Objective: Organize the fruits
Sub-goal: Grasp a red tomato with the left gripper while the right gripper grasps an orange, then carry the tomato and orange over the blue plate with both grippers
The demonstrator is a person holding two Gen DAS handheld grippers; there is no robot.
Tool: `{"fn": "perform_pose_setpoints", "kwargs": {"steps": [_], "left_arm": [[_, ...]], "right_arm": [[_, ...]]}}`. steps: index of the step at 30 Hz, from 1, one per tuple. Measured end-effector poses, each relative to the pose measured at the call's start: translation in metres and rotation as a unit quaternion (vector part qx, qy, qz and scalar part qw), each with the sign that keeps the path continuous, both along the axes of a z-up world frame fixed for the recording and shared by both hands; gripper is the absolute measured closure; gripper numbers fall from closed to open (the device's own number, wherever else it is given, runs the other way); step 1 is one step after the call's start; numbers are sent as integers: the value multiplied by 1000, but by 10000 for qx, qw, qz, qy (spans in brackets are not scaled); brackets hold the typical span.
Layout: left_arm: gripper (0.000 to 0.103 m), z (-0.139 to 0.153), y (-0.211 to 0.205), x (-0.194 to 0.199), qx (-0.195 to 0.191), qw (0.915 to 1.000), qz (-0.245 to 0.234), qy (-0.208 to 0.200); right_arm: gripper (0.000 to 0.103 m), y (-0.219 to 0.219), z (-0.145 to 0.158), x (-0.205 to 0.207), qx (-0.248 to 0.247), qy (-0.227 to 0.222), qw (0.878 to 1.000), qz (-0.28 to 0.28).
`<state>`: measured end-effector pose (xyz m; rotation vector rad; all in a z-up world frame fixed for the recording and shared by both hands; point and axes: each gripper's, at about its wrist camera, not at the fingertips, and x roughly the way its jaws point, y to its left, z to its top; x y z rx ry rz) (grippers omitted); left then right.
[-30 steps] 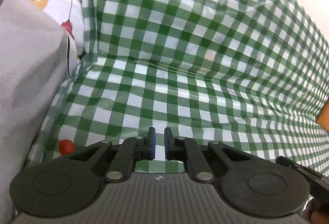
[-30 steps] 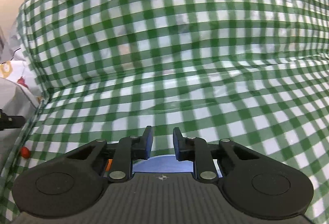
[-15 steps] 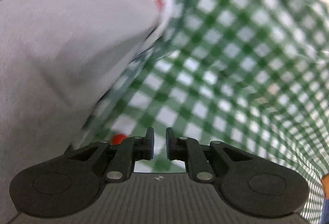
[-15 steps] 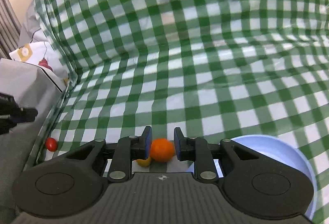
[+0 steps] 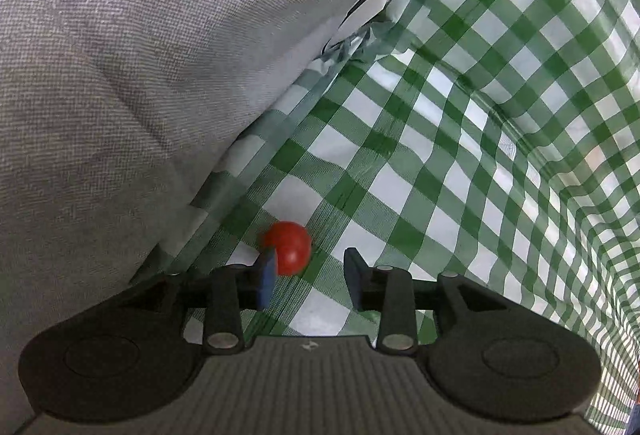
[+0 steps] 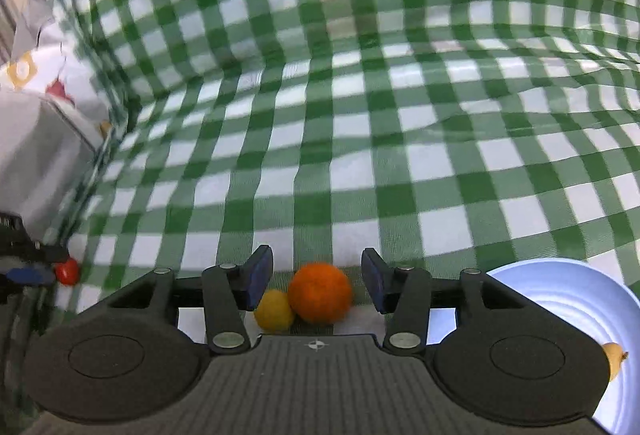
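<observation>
A small red fruit (image 5: 289, 248) lies on the green checked cloth (image 5: 460, 163) close to a grey cushion. My left gripper (image 5: 310, 277) hangs just above it, jaws opening, the fruit near the left fingertip and untouched. In the right wrist view an orange (image 6: 319, 292) and a smaller yellow fruit (image 6: 274, 310) sit side by side on the cloth. My right gripper (image 6: 317, 277) is over them, jaws opening, the orange between the fingers with gaps on both sides. The red fruit (image 6: 67, 271) also shows far left there, beside the left gripper's tip.
A pale blue bowl (image 6: 560, 299) stands at the lower right of the right wrist view with a yellow-orange piece (image 6: 614, 359) inside its edge. The grey cushion (image 5: 140, 75) rises along the left. A printed white fabric (image 6: 48, 83) lies behind it.
Both grippers have gone from shut to partly open and dropped toward the cloth. The left one swung toward the cushion and the red fruit; the orange, yellow fruit and bowl came into the right view.
</observation>
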<state>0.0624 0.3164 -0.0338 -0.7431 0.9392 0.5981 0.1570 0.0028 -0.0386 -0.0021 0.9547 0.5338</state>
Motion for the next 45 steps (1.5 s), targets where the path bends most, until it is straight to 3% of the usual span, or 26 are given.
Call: {"fn": "perform_pose_setpoints", "kwargs": {"steps": [4, 5, 7, 10, 13, 16, 19, 22, 28, 31, 45], "left_arm": [[63, -3, 0, 2, 253, 9996, 12, 108], [63, -4, 1, 3, 266, 9995, 25, 141], [63, -7, 1, 5, 307, 9994, 5, 167], [71, -10, 1, 7, 430, 9988, -99, 210], [72, -3, 1, 3, 433, 9990, -131, 66], [72, 15, -11, 4, 337, 9980, -470, -246], [72, 23, -34, 15, 299, 9929, -1080, -408], [72, 16, -66, 27, 206, 9829, -1815, -219], [72, 1, -119, 33, 808, 9601, -2671, 203], [71, -10, -128, 31, 869, 9536, -2857, 386], [71, -17, -130, 36, 988, 9494, -2939, 511]], "right_arm": [[53, 5, -7, -2, -194, -56, 9998, 94], [62, 5, -7, -1, -199, -47, 9998, 86], [65, 4, -7, -2, -252, -74, 9996, 129], [67, 0, -3, -2, -233, -123, 9996, 112], [67, -9, 15, -4, -2, -219, 9998, 40], [67, -12, 38, -15, 348, -285, 9981, 417], [67, -2, 41, -35, 331, -180, 9929, 1127], [67, 8, 25, -53, -29, -23, 9889, 1482], [66, 10, 2, -61, -530, 221, 9862, 1555], [64, 8, -1, -60, -540, 345, 9847, 1622], [64, 13, 5, -62, -571, 134, 9846, 1648]]}}
